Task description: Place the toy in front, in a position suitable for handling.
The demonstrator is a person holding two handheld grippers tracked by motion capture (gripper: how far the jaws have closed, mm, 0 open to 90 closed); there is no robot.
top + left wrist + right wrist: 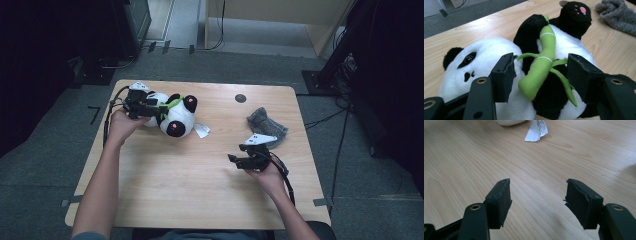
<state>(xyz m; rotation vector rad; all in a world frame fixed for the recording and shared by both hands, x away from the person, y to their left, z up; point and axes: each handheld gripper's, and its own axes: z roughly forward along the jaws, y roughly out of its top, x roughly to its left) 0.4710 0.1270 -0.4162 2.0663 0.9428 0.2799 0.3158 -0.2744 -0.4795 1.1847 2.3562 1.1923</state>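
Plush panda (172, 114) lies on its back on the desk (200, 170), toward the far left corner, about 10 o'clock from the desk's middle. White head points toward 9 o'clock in the high view, two black feet with pink pads toward 3 and 5 o'clock. A green stuffed bamboo stalk (541, 67) with thin leaves runs up its chest; a black arm lies beside the stalk's upper end. White fabric tag (202, 130) sticks out at the panda's 4 o'clock side, flat on the wood.

Left claw (162, 109) is set over the panda's chest from the head side. In the left gripper view the jaws stand about half open with the bamboo stalk and belly between them. Left pad (505, 75) sits against the white fur by the head; right pad (581, 75) is by the black flank. Cannot tell whether they press on the plush, so no firm hold is seen.

Right claw (233, 159) is at roughly 4 o'clock from the panda, well apart from it, held low over bare wood. Jaws are widely parted with nothing between them. In the right gripper view the tag (536, 130) shows at 12 o'clock, far ahead.

Grey knitted cloth (266, 125), crumpled, lies at 1 o'clock from the right claw, near it. A dark round plug (240, 98) sits in the desk top at 12 o'clock.
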